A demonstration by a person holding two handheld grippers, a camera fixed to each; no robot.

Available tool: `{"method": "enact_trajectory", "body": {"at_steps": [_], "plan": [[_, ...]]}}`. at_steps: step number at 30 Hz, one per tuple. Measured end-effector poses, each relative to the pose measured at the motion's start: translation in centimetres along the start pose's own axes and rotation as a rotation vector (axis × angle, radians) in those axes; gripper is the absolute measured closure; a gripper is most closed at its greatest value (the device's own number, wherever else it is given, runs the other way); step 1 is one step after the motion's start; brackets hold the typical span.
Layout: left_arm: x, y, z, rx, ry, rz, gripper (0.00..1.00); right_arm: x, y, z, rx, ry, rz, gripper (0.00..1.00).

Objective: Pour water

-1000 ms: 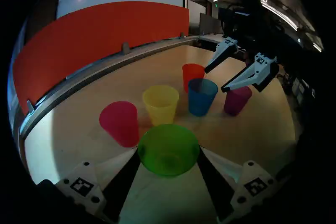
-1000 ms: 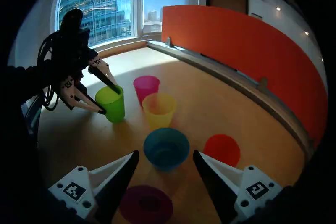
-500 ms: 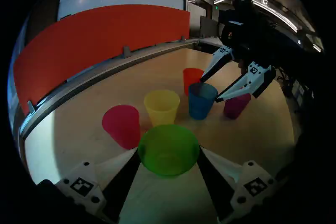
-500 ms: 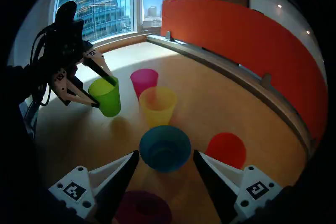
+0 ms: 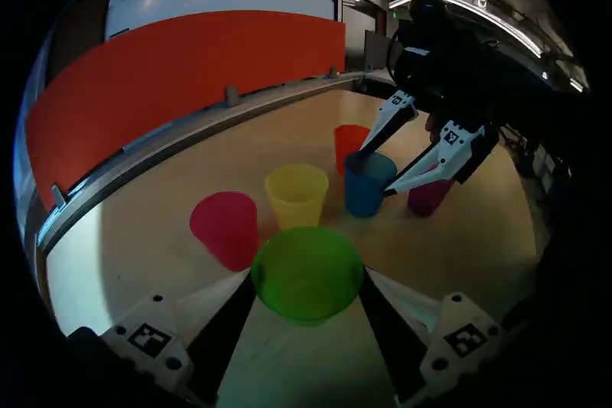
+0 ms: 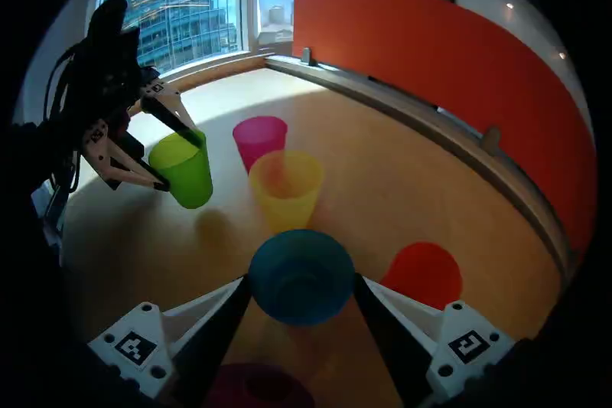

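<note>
Green cup (image 5: 307, 274) is clamped between the fingers of the left gripper (image 5: 306, 276), over the table (image 5: 467, 255). A blue cup (image 6: 301, 285) is likewise pinched by the right gripper (image 6: 301, 279) (both cups seen rim up). A yellow cup (image 5: 296, 194) is stood between the two, a pink cup (image 5: 224, 228) just beside it. An orange cup (image 5: 348, 144) and a purple cup (image 5: 427, 195) are set near the blue cup.

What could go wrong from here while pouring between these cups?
1. The green cup, held off the table by the left gripper, is smooth and tapered; it may slip when tilted.
2. The blue cup in the right gripper sits close to the yellow cup, which a swing could topple.
</note>
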State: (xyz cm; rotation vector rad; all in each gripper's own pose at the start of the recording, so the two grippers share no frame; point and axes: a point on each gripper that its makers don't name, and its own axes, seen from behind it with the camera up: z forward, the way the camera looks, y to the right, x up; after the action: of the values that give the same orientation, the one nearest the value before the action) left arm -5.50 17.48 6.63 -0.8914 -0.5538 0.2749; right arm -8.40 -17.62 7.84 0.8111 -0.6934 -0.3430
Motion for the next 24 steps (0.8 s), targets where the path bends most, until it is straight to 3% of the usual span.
{"method": "enact_trajectory", "body": {"at_steps": [8,12,24], "plan": [[-0.2,-0.1,-0.2,0.001,0.001,-0.004,0.11,0.0,-0.2,0.7,-0.001,-0.008,0.004,0.0],[-0.2,0.0,-0.3,0.003,0.003,-0.002,0.11,0.0,-0.2,0.9,-0.006,-0.008,0.007,0.08],[0.6,0.6,-1.2,0.004,0.02,-0.004,0.11,0.3,-1.3,-0.9,-0.005,0.027,0.017,0.09]]}}
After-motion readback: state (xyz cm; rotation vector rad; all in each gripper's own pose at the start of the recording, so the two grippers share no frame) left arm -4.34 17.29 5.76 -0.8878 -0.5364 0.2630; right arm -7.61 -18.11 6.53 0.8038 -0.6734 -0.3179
